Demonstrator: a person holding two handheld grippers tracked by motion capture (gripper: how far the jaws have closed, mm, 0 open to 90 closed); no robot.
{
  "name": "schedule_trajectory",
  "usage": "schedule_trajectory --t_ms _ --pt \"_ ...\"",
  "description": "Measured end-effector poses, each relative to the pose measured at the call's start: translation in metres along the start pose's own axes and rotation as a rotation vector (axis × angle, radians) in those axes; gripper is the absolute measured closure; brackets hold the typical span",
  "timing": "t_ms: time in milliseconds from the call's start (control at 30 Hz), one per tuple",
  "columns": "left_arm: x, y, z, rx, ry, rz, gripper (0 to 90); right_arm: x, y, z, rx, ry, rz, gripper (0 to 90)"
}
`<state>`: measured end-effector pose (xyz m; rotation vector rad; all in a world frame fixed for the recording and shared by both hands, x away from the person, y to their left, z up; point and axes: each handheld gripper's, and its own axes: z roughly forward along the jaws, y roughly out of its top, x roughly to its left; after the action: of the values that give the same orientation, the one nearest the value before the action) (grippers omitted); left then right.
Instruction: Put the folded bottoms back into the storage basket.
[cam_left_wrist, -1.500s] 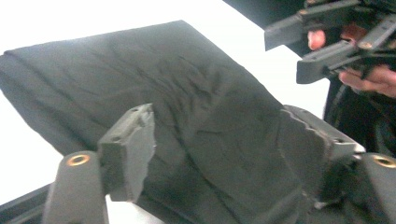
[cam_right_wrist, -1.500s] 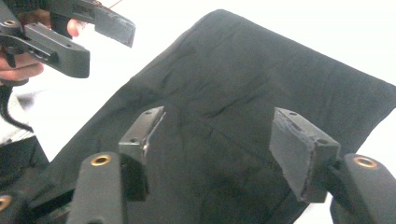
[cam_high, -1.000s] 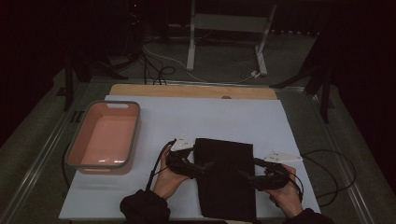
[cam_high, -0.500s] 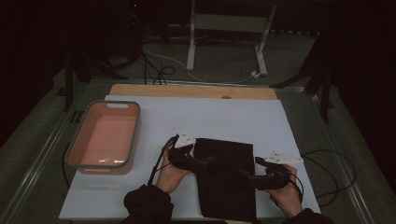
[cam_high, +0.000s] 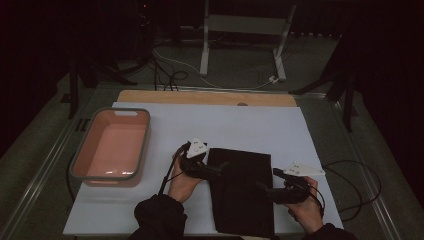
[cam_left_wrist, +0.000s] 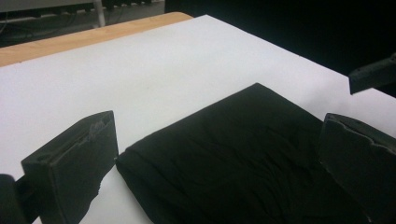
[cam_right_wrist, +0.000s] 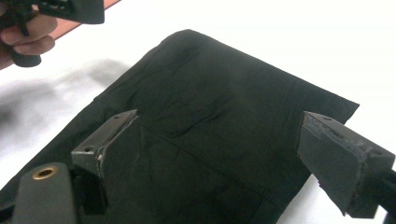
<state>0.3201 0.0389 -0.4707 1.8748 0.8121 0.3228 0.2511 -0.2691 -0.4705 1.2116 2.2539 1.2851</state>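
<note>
Both grippers (cam_high: 220, 169) (cam_high: 264, 189) gape wide over the folded black cloth (cam_high: 242, 192) (soft, faintly creased).

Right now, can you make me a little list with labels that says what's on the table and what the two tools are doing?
cloth: black folded cloth lying flat on the white table
left tool: open, jaws over the cloth's left edge
right tool: open, jaws over the cloth's right part
tub: pink tub at the table's left, apart from the cloth
holding: neither tool grips anything

Bare white table (cam_high: 240, 125) beyond the cloth (cam_high: 242, 192); pink tub (cam_high: 112, 146) blocks the left.
</note>
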Motion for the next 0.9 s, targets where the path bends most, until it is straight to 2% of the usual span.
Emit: schedule_trajectory --t_ms 200,467,700,900 --pt "0.007 0.000 0.008 0.004 0.013 -0.017 0.0 -0.001 -0.001 -0.001 -0.005 -0.002 0.003 14.3" --pt "0.017 0.000 0.021 0.065 0.045 -0.033 0.0 -0.002 -0.002 -0.002 -0.006 -0.002 0.005 14.3" --pt "0.026 -0.001 0.033 0.093 0.052 -0.074 0.0 -0.003 -0.003 -0.002 -0.008 0.002 0.007 14.3" --pt "0.031 -0.003 0.044 0.163 0.065 -0.108 2.3 -0.003 -0.004 -0.003 -0.011 -0.004 0.013 14.3"
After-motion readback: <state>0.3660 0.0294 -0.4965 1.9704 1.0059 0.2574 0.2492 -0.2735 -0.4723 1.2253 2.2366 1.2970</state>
